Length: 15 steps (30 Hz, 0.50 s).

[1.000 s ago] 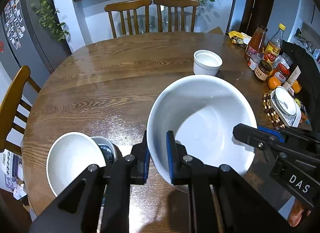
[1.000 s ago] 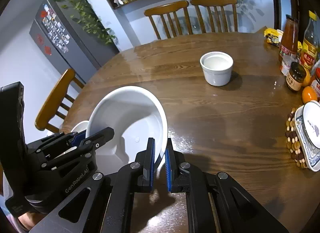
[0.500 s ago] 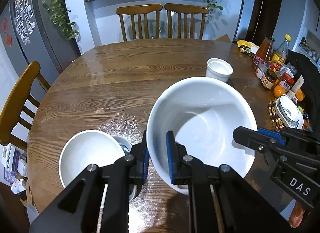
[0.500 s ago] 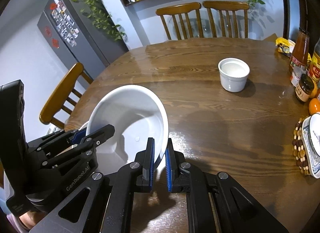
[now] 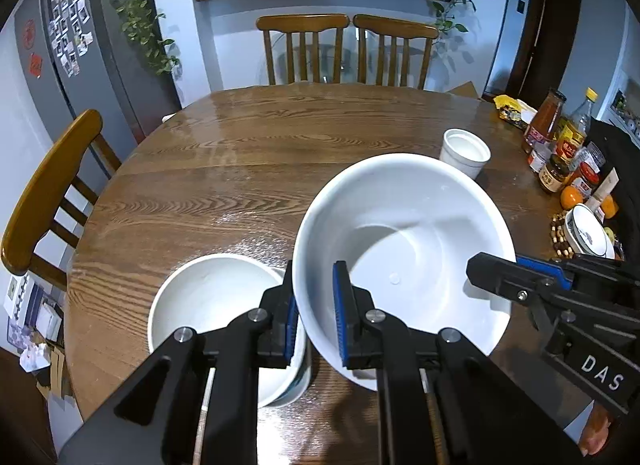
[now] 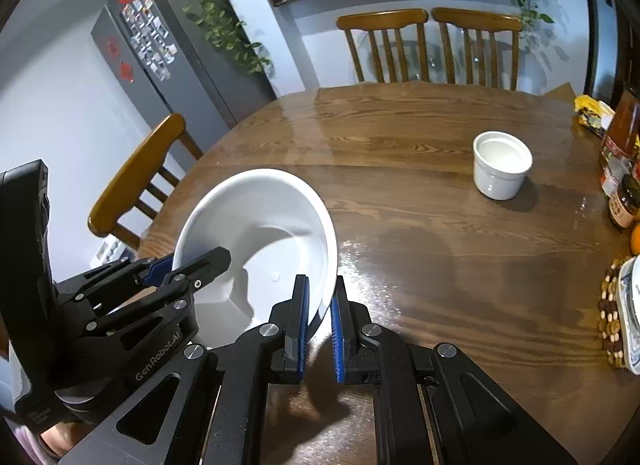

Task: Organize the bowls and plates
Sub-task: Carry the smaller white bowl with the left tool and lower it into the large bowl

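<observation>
A large white bowl (image 5: pixel 400 241) is held tilted between both grippers over the round wooden table (image 5: pixel 240 169). My left gripper (image 5: pixel 314 291) is shut on its left rim, one pad inside and one outside. On the opposite rim my right gripper (image 6: pixel 320 299) is shut the same way. Each gripper shows in the other's view: the right gripper (image 5: pixel 516 277) and the left gripper (image 6: pixel 192 269). A smaller white bowl (image 5: pixel 212 301) sits just left of the big bowl (image 6: pixel 260 233), stacked on a darker patterned dish. A small white cup (image 5: pixel 466 151) stands further back on the right, cup (image 6: pixel 502 169).
Sauce bottles and jars (image 5: pixel 556 137) crowd the table's right edge, with oranges (image 5: pixel 570 199) and a patterned dish on a beaded trivet (image 5: pixel 588 229). Two wooden chairs (image 5: pixel 348 49) stand at the far side and one chair (image 5: pixel 44 181) at the left. A fridge (image 6: pixel 160 65) is beyond.
Both grippers have carried the large bowl to the left and back toward the near edge, closer to the smaller stacked bowl. The white cup now lies further away. Both grips are unchanged.
</observation>
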Each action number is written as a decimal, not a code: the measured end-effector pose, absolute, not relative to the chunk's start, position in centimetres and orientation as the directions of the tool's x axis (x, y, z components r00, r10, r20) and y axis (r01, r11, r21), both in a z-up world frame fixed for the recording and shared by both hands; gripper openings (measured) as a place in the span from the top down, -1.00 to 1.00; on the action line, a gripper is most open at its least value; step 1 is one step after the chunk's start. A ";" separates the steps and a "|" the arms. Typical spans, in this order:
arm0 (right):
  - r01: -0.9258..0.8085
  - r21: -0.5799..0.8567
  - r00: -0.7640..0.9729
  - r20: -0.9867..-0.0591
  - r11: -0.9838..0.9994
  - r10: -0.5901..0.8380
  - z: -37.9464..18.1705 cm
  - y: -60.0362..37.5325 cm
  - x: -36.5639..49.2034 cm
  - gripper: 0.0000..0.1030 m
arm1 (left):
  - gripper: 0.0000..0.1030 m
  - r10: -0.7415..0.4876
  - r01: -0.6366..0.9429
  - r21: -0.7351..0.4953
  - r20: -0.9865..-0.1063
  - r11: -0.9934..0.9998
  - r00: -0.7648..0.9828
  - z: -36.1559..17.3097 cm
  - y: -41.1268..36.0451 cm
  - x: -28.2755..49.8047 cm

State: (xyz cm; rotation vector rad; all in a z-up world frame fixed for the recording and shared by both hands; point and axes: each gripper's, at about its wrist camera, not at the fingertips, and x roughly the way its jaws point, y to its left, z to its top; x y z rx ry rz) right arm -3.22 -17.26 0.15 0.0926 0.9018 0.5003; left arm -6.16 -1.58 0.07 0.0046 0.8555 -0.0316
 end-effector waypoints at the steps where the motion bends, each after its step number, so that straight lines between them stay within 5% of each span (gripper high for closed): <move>1: -0.382 0.282 0.511 -0.729 0.880 0.455 0.1 -17.0 -3.2 0.78 | 0.76 -0.023 0.024 -0.010 -0.756 1.000 0.655 0.0 -1.3 -6.2; 15: -0.451 0.267 0.463 -0.746 0.852 0.479 -0.4 -12.7 -3.0 0.78 | 0.75 0.024 -0.059 -0.018 -0.766 0.998 0.642 -0.6 2.3 -6.7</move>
